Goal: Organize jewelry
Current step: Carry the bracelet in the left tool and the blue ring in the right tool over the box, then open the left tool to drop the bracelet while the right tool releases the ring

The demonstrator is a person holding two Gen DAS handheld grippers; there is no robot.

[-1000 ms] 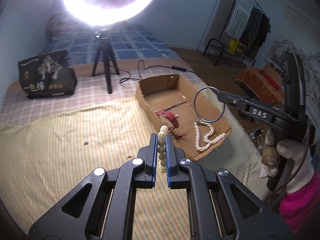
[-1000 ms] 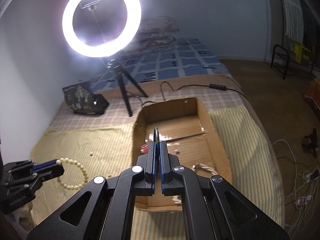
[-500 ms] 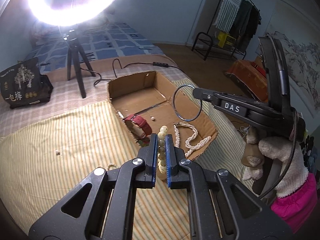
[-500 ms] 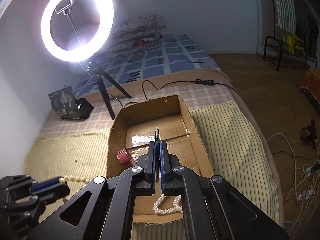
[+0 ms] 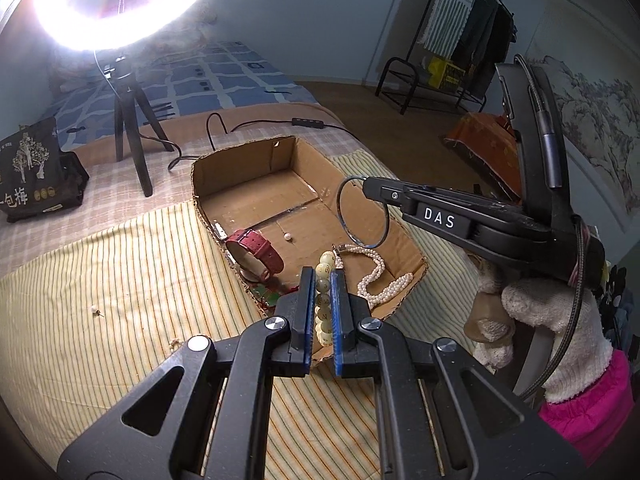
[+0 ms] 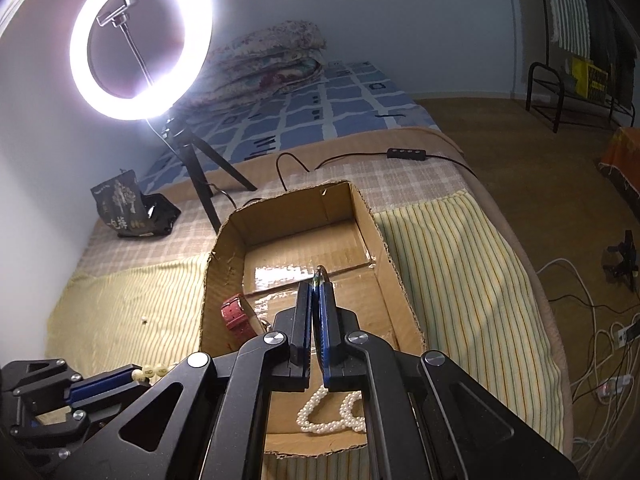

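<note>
From the left wrist view, the left gripper (image 5: 322, 280) is clamped on a cream bead bracelet (image 5: 324, 300) above the near edge of the cardboard box (image 5: 256, 160), at frame centre. Only this view shows the thin bangle (image 5: 362, 212) as a full ring, pinched by the right gripper (image 5: 370, 188) over the box, with a gloved hand (image 5: 552, 336) at lower right. The right wrist view shows the bangle edge-on, plus the pearl necklace (image 6: 332, 412) and red watch strap (image 6: 236, 316) inside the box.
</note>
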